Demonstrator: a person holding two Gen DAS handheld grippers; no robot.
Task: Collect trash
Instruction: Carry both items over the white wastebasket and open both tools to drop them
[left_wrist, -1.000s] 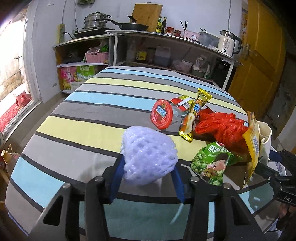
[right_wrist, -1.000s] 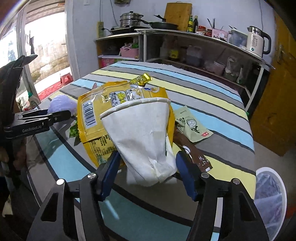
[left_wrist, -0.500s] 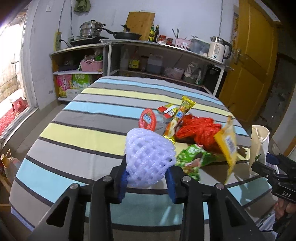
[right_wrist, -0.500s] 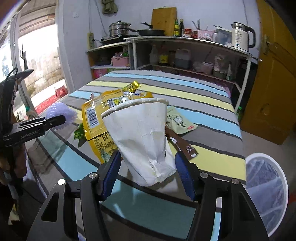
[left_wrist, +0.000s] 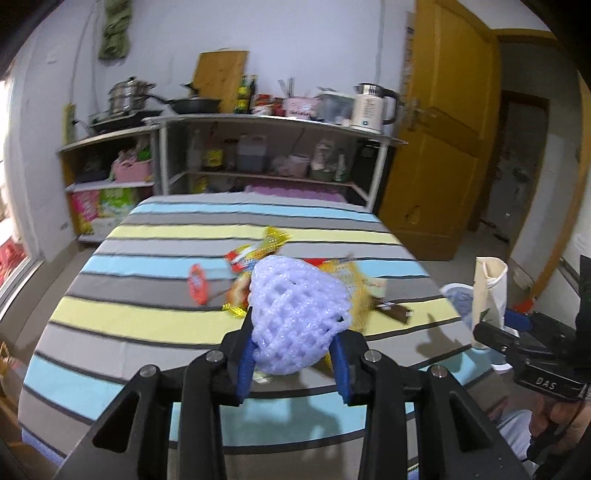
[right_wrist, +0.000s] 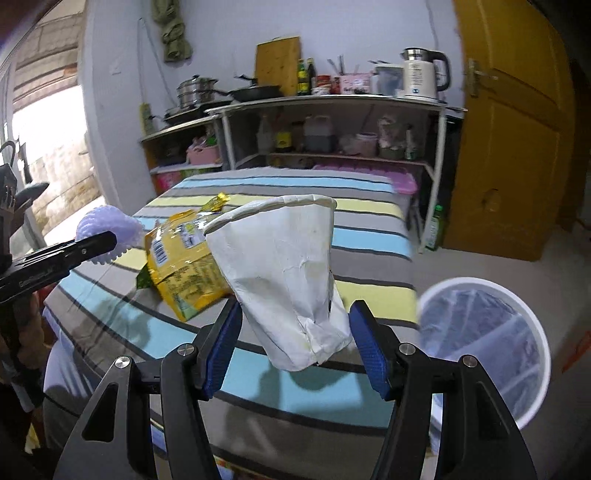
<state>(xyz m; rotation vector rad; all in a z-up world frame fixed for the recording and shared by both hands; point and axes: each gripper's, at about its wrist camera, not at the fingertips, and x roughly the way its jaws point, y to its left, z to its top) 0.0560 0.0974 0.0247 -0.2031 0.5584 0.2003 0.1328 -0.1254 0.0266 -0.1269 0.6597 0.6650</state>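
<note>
A purple foam fruit net (left_wrist: 297, 314) sits squeezed between the blue pads of my left gripper (left_wrist: 293, 354), held up above the striped table (left_wrist: 129, 314). My right gripper (right_wrist: 295, 343) is shut on a crumpled white paper cup (right_wrist: 284, 273), gripped near its base with the rim tilted away. A yellow snack bag (right_wrist: 181, 266) shows just behind the cup. In the left wrist view the cup (left_wrist: 489, 291) appears at the right, past the table's edge. A white bin with a clear liner (right_wrist: 484, 350) stands on the floor right of the table.
Wrappers lie in the table's middle: a red lid (left_wrist: 197, 284), gold-ended packets (left_wrist: 258, 251) and a brown wrapper (left_wrist: 393, 310). Kitchen shelves (left_wrist: 266, 147) with pots and a kettle line the far wall. A yellow door (left_wrist: 436, 147) stands at the right.
Both grippers rose and swung right with their loads. The left jaws squeezed tighter on the foam net. The bin came fully into the right wrist view.
</note>
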